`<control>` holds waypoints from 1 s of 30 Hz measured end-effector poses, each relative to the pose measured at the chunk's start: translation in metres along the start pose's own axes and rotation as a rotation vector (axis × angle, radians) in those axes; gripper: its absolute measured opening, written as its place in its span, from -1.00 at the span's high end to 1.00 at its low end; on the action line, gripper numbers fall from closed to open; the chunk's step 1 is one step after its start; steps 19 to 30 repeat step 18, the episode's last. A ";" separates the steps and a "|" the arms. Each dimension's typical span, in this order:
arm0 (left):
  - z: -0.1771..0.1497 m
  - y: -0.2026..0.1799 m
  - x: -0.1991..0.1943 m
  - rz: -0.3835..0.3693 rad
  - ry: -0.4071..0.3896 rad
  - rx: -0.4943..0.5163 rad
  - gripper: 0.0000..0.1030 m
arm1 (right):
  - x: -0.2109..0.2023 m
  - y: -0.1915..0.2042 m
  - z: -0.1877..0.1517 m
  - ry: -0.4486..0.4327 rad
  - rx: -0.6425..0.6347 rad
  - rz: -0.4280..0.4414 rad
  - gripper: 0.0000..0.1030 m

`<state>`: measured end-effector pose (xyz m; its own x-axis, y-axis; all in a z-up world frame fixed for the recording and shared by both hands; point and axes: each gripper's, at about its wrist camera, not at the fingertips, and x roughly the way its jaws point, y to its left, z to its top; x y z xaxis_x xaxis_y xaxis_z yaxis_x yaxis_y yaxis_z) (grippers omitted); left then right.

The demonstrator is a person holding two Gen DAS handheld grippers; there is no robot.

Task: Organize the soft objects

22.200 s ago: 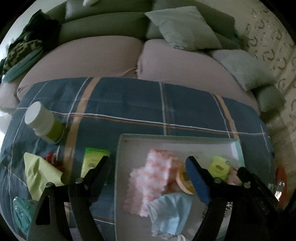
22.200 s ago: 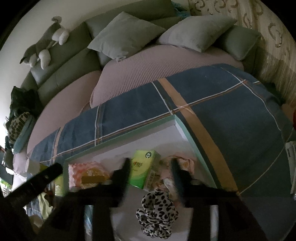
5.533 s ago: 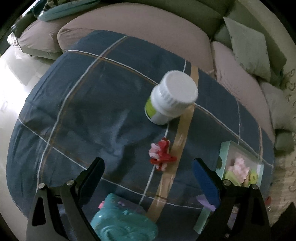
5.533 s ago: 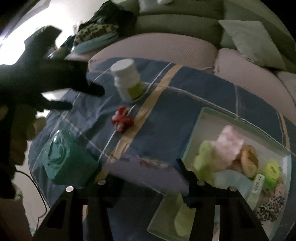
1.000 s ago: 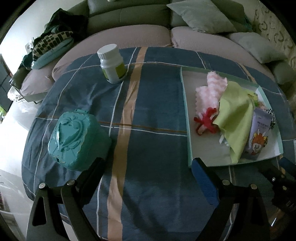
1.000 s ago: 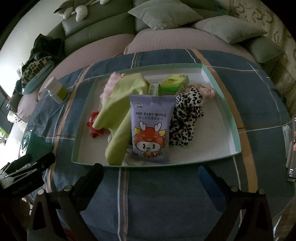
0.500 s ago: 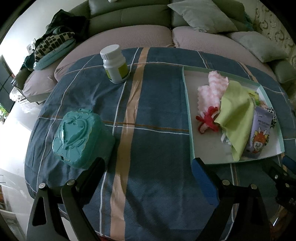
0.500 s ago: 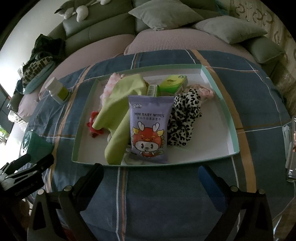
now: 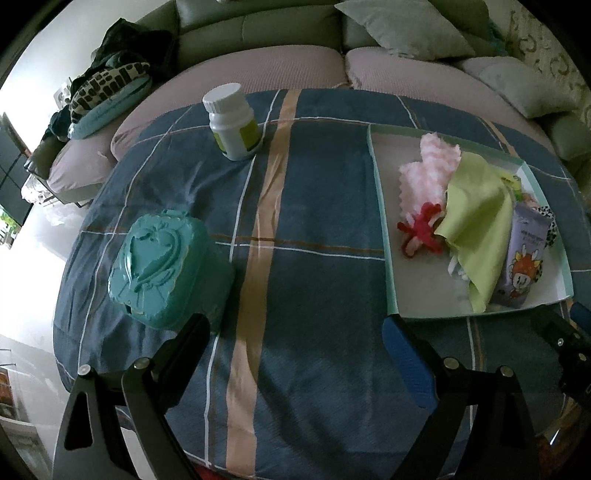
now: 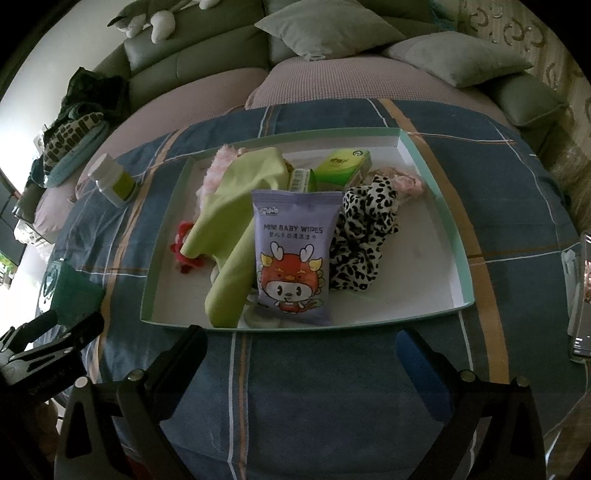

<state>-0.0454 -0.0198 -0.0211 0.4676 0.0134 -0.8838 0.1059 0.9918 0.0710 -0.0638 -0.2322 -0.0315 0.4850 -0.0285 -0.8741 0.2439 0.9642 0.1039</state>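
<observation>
Ahead of the right tongs (image 10: 301, 352) (spread apart, empty), the tray (image 10: 436, 184) holds the wipes pack (image 10: 293, 254), green cloth (image 10: 236, 206) and leopard scrunchie (image 10: 364, 236). Left tongs (image 9: 295, 338) also spread, empty, above the plaid-covered counter (image 9: 314, 229); sofa (image 10: 207, 55) beyond.

So my left wrist cam sits over the near-left edge of the plaid blanket (image 9: 314, 206), looking forward and down toward the sofa (image 9: 258, 33), with the teal box (image 9: 166, 269) close in and the tray (image 9: 384, 221) off to the right. My right wrist cam faces the same way but sits square in front of the tray (image 10: 436, 177), pretty close to it. Both views share the tray, the white bottle (image 9: 232, 122) (image 10: 112, 181), the blanket and the sofa behind. Each cam also catches a bit of the other rig at its edge.
</observation>
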 end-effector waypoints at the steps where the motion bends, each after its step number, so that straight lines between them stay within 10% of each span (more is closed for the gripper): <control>1: 0.000 0.000 0.001 -0.001 0.003 -0.002 -0.84 | 0.000 0.000 0.000 0.001 0.000 -0.001 -1.00; 30: 0.001 0.000 0.008 -0.012 0.014 0.006 -0.84 | 0.005 -0.002 0.001 0.007 0.003 -0.015 -1.00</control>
